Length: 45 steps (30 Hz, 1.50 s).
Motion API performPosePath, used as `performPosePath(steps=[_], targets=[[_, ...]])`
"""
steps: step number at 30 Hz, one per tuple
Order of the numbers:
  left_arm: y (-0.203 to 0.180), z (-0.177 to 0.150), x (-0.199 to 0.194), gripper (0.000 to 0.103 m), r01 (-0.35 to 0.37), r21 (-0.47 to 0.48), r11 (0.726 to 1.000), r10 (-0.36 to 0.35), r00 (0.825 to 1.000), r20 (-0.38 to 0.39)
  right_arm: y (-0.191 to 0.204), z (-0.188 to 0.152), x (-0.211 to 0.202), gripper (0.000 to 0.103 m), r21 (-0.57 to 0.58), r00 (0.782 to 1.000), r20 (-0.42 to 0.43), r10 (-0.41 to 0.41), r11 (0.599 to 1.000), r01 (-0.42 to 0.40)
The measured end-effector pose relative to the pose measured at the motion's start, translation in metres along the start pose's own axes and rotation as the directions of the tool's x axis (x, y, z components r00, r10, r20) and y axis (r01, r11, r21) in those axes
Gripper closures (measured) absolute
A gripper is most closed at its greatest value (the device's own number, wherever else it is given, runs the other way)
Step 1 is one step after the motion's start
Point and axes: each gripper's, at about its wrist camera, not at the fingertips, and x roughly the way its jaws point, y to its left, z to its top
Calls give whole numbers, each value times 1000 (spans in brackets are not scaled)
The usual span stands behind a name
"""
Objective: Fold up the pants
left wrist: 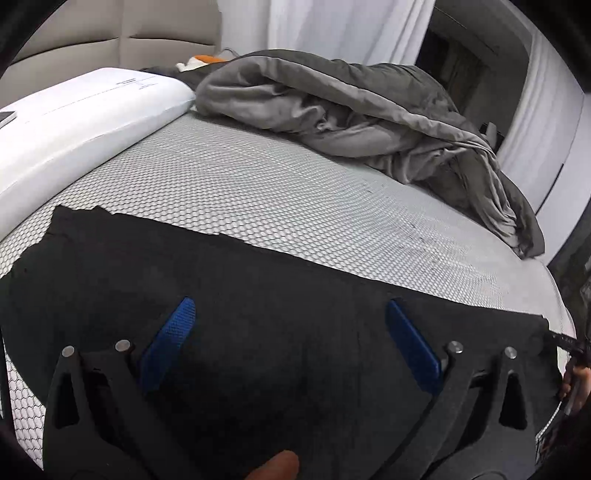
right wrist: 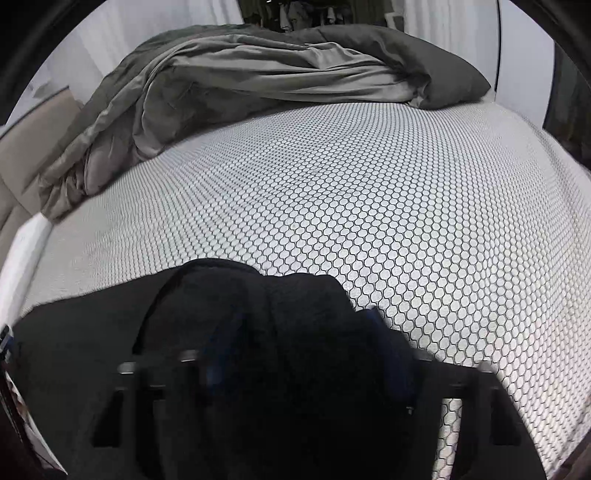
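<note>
The black pants point(left wrist: 258, 295) lie spread flat on the honeycomb-patterned mattress point(left wrist: 258, 192). My left gripper point(left wrist: 288, 317) hovers just above them with its blue pads point(left wrist: 170, 339) wide apart, holding nothing. In the right wrist view a bunched end of the pants point(right wrist: 258, 314) is lifted and draped over my right gripper point(right wrist: 295, 350). Its blue fingers point(right wrist: 391, 354) are blurred and mostly hidden by the cloth, with the cloth bunched between them. The rest of the pants point(right wrist: 92, 332) trail down to the left on the mattress point(right wrist: 369, 203).
A crumpled grey duvet point(left wrist: 369, 110) lies across the far side of the bed; it also shows in the right wrist view point(right wrist: 240, 74). A white pillow point(left wrist: 74, 118) sits at the far left. White curtains point(left wrist: 332, 26) hang behind the bed.
</note>
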Motion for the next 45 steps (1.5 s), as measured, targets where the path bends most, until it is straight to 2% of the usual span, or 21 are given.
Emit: performPosePath(steps=[1, 3, 8, 11, 12, 15, 16, 18, 19, 21, 25, 28, 30, 32, 35, 37, 39, 40, 42, 43, 45], targets=[[3, 0, 0, 1, 4, -14, 1000, -4, 1000, -1, 2, 0, -1, 54, -9, 1000, 1, -3, 1000, 3], [8, 0, 2, 1, 11, -29, 1000, -11, 1000, -9, 8, -1, -4, 66, -48, 1000, 25, -11, 999, 12], [10, 0, 2, 1, -1, -30, 1000, 0, 1000, -14, 12, 5, -13, 71, -37, 993, 101, -60, 997, 64], [10, -1, 5, 1, -28, -20, 999, 28, 999, -25, 13, 3, -4, 62, -4, 987, 87, -132, 991, 133], [9, -1, 6, 1, -41, -13, 999, 40, 999, -28, 15, 2, 0, 53, -17, 985, 85, -152, 988, 154], [4, -3, 3, 1, -61, 8, 998, 61, 998, -22, 21, 0, 1, 40, -44, 974, 94, -208, 976, 213], [-1, -4, 1, 1, -64, 26, 998, 64, 998, -14, 21, 0, -5, 35, -40, 974, 107, -200, 978, 205], [-14, -7, -5, 1, -52, 66, 996, 52, 999, -2, 23, -6, -22, 18, -24, 975, 136, -177, 983, 181], [-23, -10, -8, 1, -38, 88, 995, 39, 999, -1, 26, -10, -32, 15, -26, 975, 154, -161, 986, 166], [-43, -17, -10, 1, -3, 128, 992, 5, 1000, -13, 39, -25, -50, 1, -47, 977, 178, -120, 990, 131], [-96, -53, -9, 1, 102, 267, 958, -81, 993, -87, 90, -65, -60, 0, -141, 988, 154, 35, 990, -13], [-134, -88, 0, 1, 186, 375, 908, -116, 973, -201, 144, -99, -52, 0, -243, 986, 53, 160, 960, -143], [-153, -103, 4, 1, 203, 440, 875, -103, 965, -241, 182, -120, -49, 0, -312, 973, 18, 229, 926, -212], [-162, -113, 11, 1, 209, 486, 848, -80, 959, -272, 207, -133, -43, 0, -373, 970, -19, 243, 898, -232], [-153, -117, 20, 1, 187, 500, 846, -36, 955, -295, 227, -153, -31, 0, -495, 982, -50, 184, 849, -184], [-131, -111, 23, 1, 175, 488, 855, -29, 956, -292, 213, -159, -30, 0, -534, 987, -44, 157, 831, -156], [-105, -104, 21, 1, 145, 466, 873, -11, 960, -279, 177, -155, -35, 0, -499, 993, -28, 118, 859, -117], [-88, -99, 21, 1, 126, 446, 886, 1, 962, -275, 146, -149, -38, 0, -457, 999, 10, 40, 889, -31], [-62, -91, 22, 1, 91, 417, 904, 27, 963, -270, 95, -142, -42, 2, -348, 993, 64, -96, 931, 112], [-53, -85, 22, 1, 66, 405, 912, 47, 964, -262, 61, -137, -46, 2, -255, 990, 68, -122, 957, 136], [-42, -78, 22, 1, 40, 389, 920, 65, 965, -253, 31, -132, -51, 2, -151, 979, 81, -185, 969, 196]])
